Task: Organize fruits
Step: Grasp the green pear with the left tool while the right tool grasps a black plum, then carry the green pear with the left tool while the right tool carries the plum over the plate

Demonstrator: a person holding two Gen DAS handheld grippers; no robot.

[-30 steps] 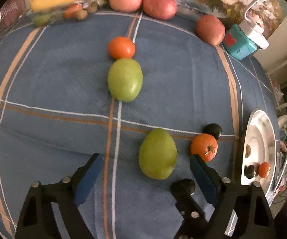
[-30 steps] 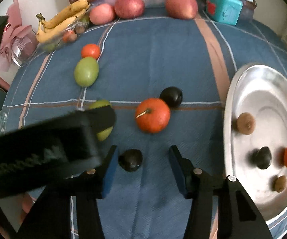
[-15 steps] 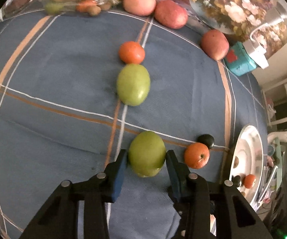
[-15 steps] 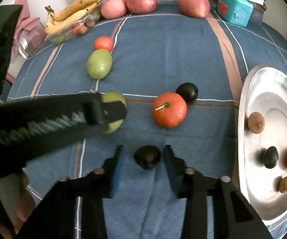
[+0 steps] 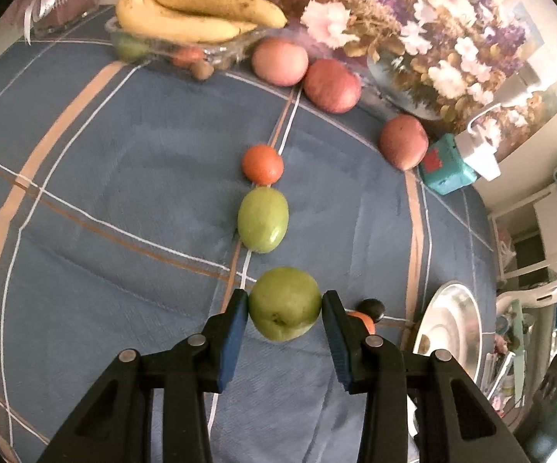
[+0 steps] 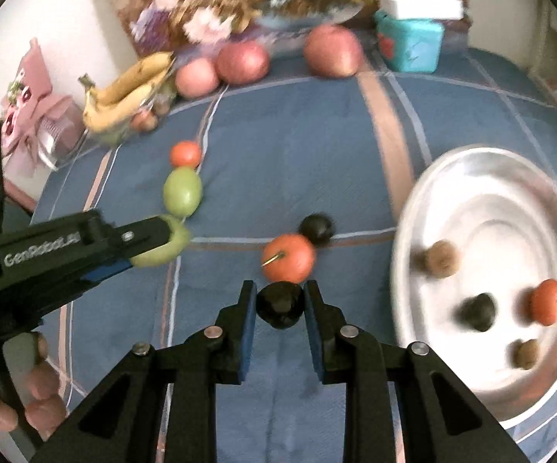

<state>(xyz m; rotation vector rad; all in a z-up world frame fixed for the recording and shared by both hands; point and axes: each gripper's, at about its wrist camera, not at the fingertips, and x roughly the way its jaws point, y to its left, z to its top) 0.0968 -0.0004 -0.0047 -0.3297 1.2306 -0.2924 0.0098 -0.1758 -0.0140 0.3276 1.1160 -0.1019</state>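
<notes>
My left gripper (image 5: 284, 303) is shut on a green mango (image 5: 284, 305) and holds it above the blue cloth; the mango also shows in the right wrist view (image 6: 162, 249). My right gripper (image 6: 280, 297) is shut on a black plum (image 6: 280, 305), lifted in front of an orange (image 6: 289, 258) and a second black plum (image 6: 317, 229). Another green mango (image 5: 263, 219) and a small orange (image 5: 261, 164) lie ahead in a line. A steel plate (image 6: 471, 208) at the right holds several small fruits.
A glass dish with bananas (image 5: 189, 19) stands at the back left. Three red apples (image 5: 332, 85) and a teal box (image 5: 448, 169) line the back edge by a floral picture. A pink box (image 6: 27, 115) sits at far left.
Both grippers closed on their fruit, the left on the green mango and the right on the black plum, and both have lifted up off the cloth.
</notes>
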